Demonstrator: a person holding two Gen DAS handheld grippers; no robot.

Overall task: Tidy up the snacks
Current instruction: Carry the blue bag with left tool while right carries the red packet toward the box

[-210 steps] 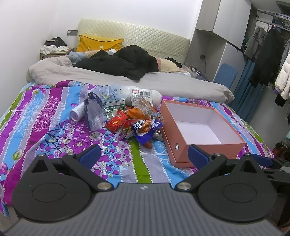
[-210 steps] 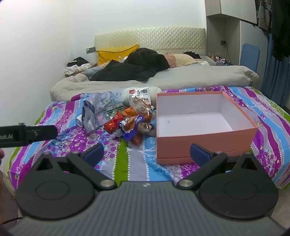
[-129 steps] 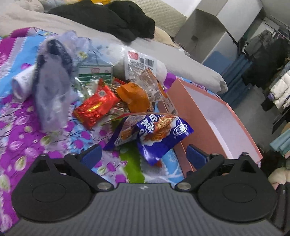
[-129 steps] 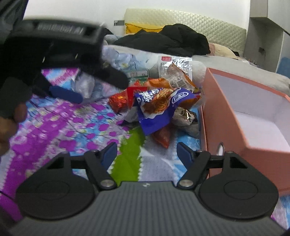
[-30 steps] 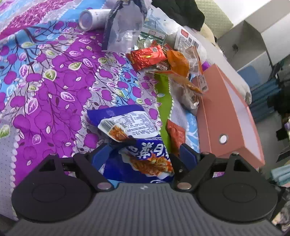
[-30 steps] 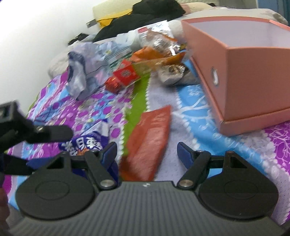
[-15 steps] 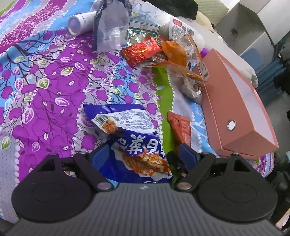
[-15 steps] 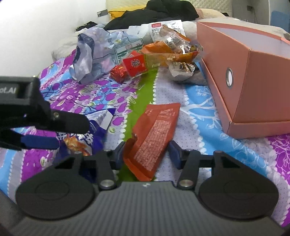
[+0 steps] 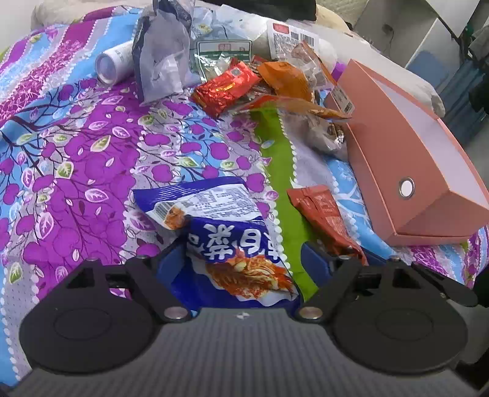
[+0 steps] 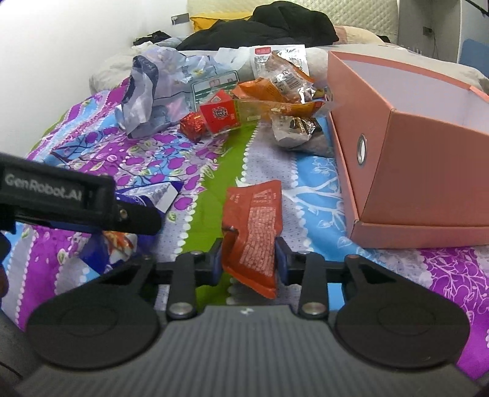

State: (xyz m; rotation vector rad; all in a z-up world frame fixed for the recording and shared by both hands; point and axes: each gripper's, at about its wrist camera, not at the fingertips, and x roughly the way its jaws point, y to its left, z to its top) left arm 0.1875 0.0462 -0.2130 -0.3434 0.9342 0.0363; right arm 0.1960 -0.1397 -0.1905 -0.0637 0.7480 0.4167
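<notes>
A blue snack bag lies on the patterned bedspread between the fingers of my left gripper, which stands open around its near end. My right gripper has closed on the near end of a flat orange-red packet; the packet also shows in the left wrist view. A pile of snack packets lies further back. An open pink box stands to the right of it, empty as far as I can see.
A crumpled plastic bag and a white tube lie at the left of the pile. Dark clothes and pillows lie at the head of the bed. The left gripper's body crosses the right wrist view.
The right gripper's fingers have closed in onto the orange-red packet. The left gripper has shifted slightly, with the blue bag still between its open fingers.
</notes>
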